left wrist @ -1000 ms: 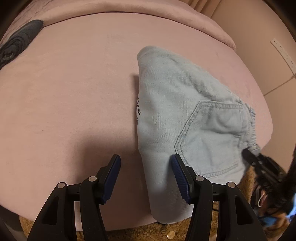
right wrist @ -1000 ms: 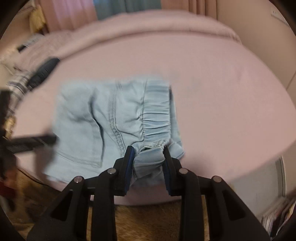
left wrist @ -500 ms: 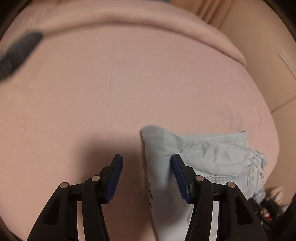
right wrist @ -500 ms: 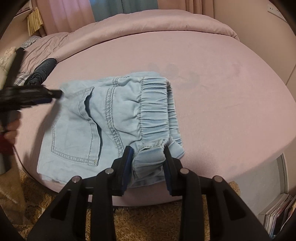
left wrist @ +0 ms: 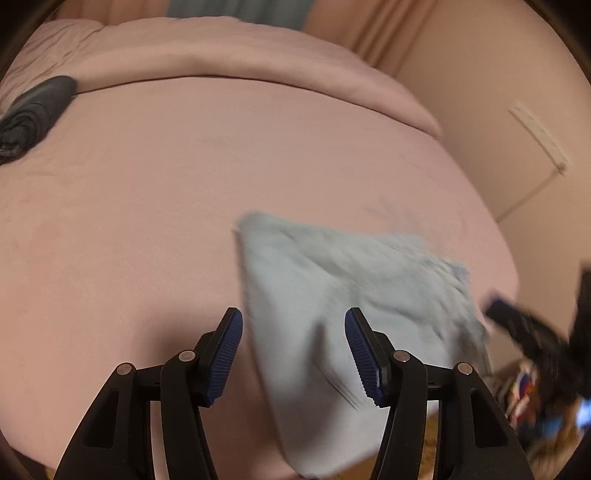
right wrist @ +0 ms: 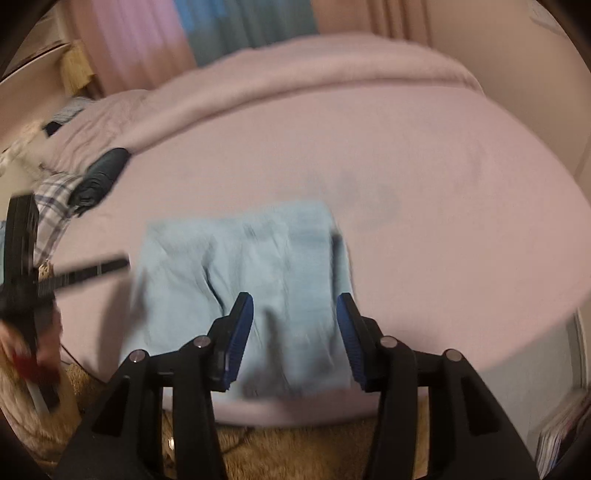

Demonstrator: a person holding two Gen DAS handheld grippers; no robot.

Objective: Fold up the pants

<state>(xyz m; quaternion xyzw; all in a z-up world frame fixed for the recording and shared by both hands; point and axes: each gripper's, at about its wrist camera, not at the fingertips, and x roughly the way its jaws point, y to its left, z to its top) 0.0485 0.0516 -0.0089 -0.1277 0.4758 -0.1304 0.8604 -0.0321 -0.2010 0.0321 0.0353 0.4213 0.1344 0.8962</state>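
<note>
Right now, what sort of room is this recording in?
Most likely a bedroom: the folded light-blue pants lie on a bed with a pink sheet and a bunched pink duvet, curtains hang behind it.

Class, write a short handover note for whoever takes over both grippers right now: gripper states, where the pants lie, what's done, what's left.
Left gripper: open, empty, above the left edge of the pants.
Right gripper: jaws opening, pads clear of the cloth, nothing held.
Pants: light blue, folded into a compact rectangle near the front edge of the pink bed.
Done: the fold looks finished.
Left: probably just check the edges and draw both grippers away.
</note>
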